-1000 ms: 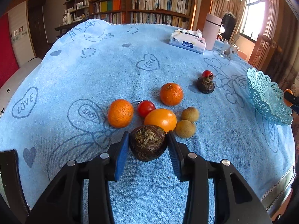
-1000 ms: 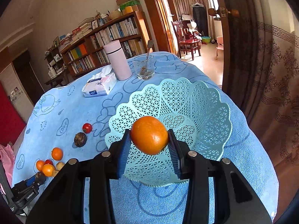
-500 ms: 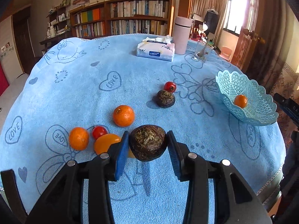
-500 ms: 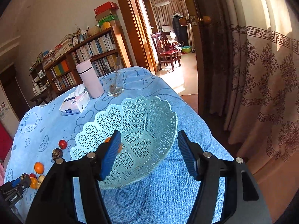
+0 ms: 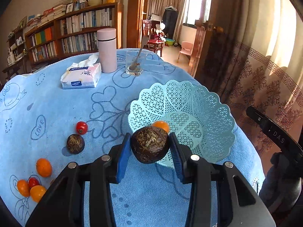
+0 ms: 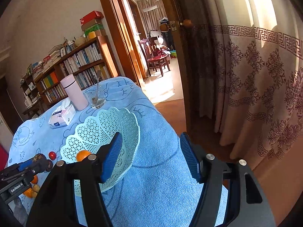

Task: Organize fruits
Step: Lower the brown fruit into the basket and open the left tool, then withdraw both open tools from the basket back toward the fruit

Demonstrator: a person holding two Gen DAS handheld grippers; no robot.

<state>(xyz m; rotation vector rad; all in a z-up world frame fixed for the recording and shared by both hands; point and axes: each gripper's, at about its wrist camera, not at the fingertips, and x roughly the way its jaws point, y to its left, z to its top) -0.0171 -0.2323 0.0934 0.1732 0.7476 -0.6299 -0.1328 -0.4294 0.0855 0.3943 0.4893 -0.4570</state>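
One dark brown round fruit [image 5: 149, 145] is clamped between the blue pads of the left tool [image 5: 150, 149], carried in the air at the near rim of the basket [image 5: 214, 111]. One teal lattice basket stands on the blue-covered tabletop [image 5: 56, 102]; one orange [image 5: 161, 125] lies inside it, partly hidden behind the held fruit.

Loose fruit on the cloth, left wrist view:
- dark brown fruit [image 5: 75, 143]: one, left of the basket
- red tomatoes: two, one [image 5: 81, 127] just beyond that dark fruit, one [image 5: 33, 182] in the near-left cluster
- oranges: three, one [image 5: 44, 167] set apart, two [image 5: 23, 187] [image 5: 37, 193] touching the cluster tomato
- the cluster runs to the frame edge, so more may be hidden

Right tool [image 6: 149, 157]: released, jaws standing apart with nothing between the pads. It sits off the basket's right side, over the draped edge of the cloth.

Far side of the tabletop: one tissue pack [image 5: 81, 75], one pink flask [image 5: 106, 50], one glass [image 5: 134, 62] with one utensil standing in it. The flask stands between pack and glass, just beside the pack.
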